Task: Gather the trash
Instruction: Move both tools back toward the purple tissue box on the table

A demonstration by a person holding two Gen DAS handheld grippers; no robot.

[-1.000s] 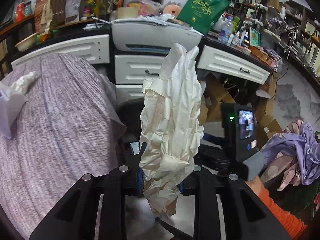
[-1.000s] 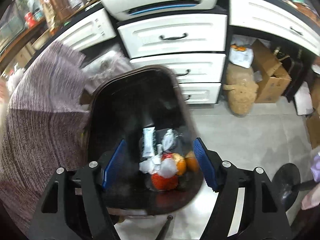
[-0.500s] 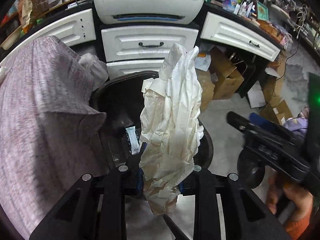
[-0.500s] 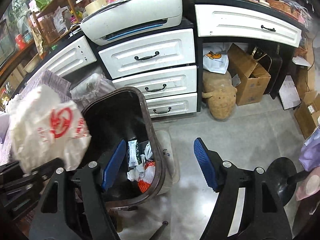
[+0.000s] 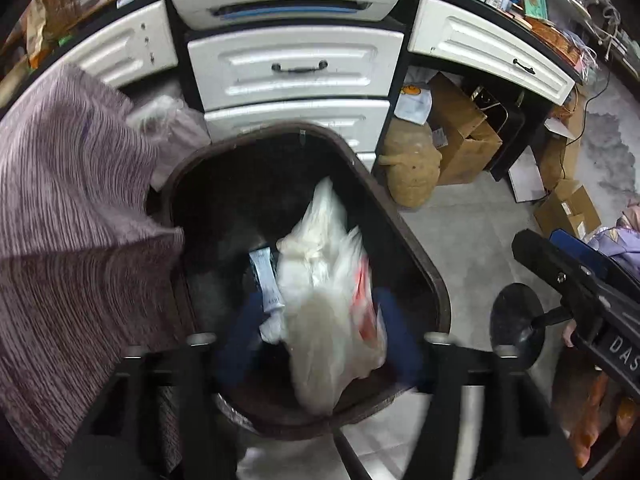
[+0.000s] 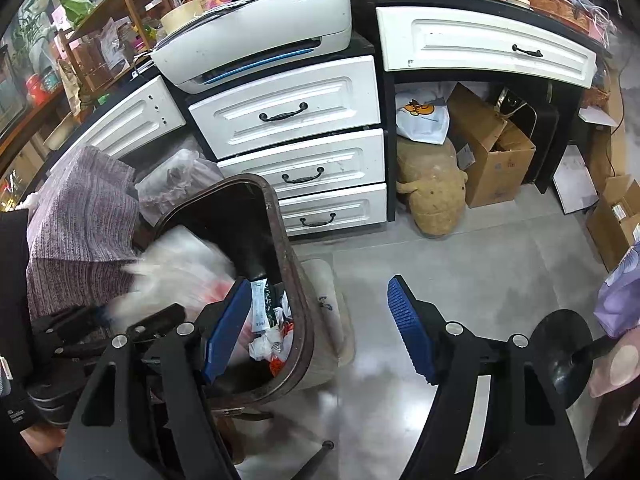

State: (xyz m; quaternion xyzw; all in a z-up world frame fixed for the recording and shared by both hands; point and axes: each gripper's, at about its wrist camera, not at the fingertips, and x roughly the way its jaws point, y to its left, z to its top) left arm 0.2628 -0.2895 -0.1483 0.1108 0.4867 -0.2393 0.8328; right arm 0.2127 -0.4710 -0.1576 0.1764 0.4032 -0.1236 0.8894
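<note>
Each hand-held tool is a matte black plastic two-finger gripper with angular, triangulated finger arms. The right gripper (image 6: 320, 322) carries ribbed royal-blue rubber pads (image 6: 410, 334) on the inner faces of its fingers, round silver screw heads (image 6: 453, 327) at the finger pivots, and a pale grey strip down one arm. The left gripper (image 5: 318, 344) has the same black frame, silver screws (image 5: 434, 336) and blue pads, here blurred. Seen from the left wrist camera, the right tool's black body bears white letters "DAS" (image 5: 624, 354) along its edge. Below it an orange sleeve (image 5: 588, 432) shows on the person's arm.
</note>
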